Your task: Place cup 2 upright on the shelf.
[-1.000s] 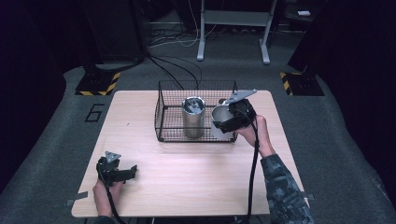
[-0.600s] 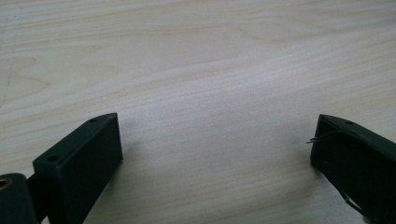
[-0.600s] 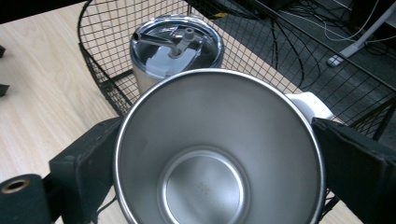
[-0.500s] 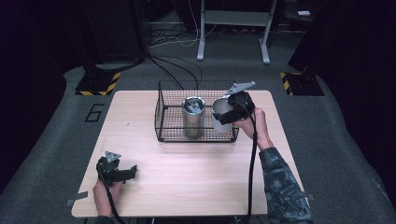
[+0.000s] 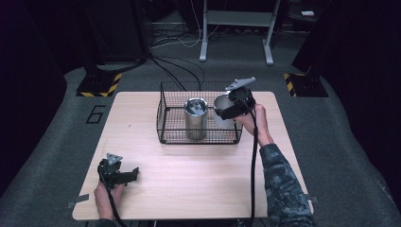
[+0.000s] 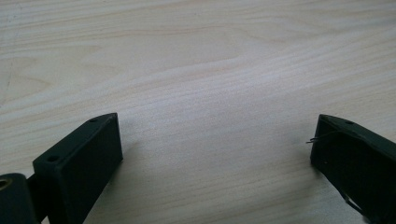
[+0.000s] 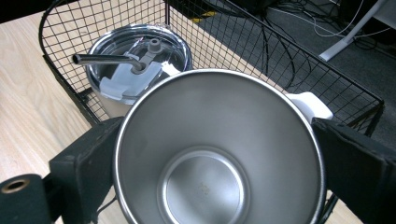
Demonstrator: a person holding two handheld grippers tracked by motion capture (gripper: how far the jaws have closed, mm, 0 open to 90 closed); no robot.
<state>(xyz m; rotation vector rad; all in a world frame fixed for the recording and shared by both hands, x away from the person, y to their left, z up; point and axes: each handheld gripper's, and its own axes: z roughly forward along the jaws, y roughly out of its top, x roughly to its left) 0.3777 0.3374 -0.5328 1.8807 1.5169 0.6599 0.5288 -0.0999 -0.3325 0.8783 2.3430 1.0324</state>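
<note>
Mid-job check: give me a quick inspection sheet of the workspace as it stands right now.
Surface: pale wooden table, bare around the left gripper.
Job's things: open steel cup held over the wire basket; lidded tumbler with straw stands upright inside the basket.
Clutter: nothing seen.
Grippers: right gripper shut on the cup; left gripper open, low at the table's near left.
Cables: one trails from each gripper; more on the floor behind.
Surroundings: dark floor, hazard-striped blocks, grey stand legs.

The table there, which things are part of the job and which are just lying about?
In the job:
- open steel cup, clamped in right tool
- wire basket
- lidded tumbler in it

Idle or background:
- left tool, open
- floor cables
</note>
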